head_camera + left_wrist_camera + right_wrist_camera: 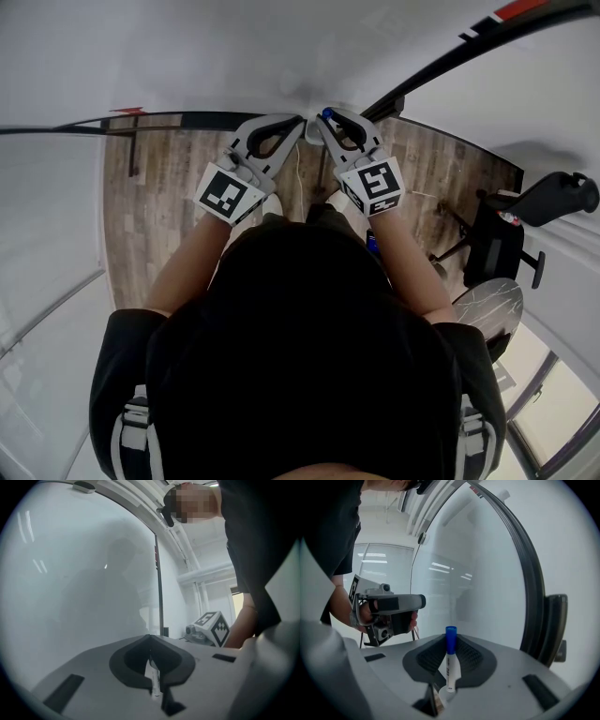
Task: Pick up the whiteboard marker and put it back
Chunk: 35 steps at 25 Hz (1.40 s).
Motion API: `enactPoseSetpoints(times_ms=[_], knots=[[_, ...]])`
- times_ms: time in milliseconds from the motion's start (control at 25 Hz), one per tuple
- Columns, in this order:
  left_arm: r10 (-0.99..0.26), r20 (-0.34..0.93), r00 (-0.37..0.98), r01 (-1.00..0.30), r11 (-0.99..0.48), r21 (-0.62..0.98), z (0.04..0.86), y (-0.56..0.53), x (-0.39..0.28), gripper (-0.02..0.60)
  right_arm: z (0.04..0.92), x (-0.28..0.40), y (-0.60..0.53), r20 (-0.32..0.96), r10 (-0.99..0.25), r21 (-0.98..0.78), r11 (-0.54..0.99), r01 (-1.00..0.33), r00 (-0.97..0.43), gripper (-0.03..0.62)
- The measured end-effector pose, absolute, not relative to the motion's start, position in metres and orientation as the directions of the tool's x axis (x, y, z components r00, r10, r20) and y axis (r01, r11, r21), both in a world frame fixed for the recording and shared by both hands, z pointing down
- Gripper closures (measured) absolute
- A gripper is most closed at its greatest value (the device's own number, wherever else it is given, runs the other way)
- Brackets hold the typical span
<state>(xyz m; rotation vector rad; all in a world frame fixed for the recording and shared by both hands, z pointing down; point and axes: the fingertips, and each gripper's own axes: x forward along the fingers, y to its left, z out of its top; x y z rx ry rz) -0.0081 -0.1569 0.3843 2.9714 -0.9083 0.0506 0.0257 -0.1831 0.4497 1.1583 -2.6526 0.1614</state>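
The right gripper [450, 641] is clamping the whiteboard marker [449, 667] at lower centre of its own view. The marker's long axis is standing upright, blue cap [450, 634] pointing up-frame, before the whiteboard [487, 573]. The left gripper [150, 637] is showing jaws met at the tips (a thin white sliver between them, unidentifiable).

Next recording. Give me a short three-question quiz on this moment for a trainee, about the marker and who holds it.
1. Multiple choice: the cap of the whiteboard marker is A red, B blue, C green.
2. True or false: the marker lies on the floor.
3. Fill in: the marker is clamped between the jaws of the ____ hand-held gripper.

Key: 1 B. 2 False: it is held, with its cap toward the jaw tips. 3 right hand-held gripper.
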Motion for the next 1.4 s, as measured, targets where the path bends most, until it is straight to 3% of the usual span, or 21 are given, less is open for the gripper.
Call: enactPoseSetpoints(times_ms=[1040, 1400], knots=[[-0.561, 0.055, 0.826, -0.563, -0.826, 0.029, 0.387, -0.157, -0.008, 0.578, 0.536, 0.029, -0.195, 0.372, -0.699, -0.209, 0.578, -0.789, -0.611, 0.531], [-0.561, 0.062, 0.825, -0.563, -0.826, 0.032, 0.389, -0.155, -0.01, 0.578, 0.566, 0.033, -0.194, 0.46, -0.678, -0.203, 0.548, -0.811, -0.574, 0.53]])
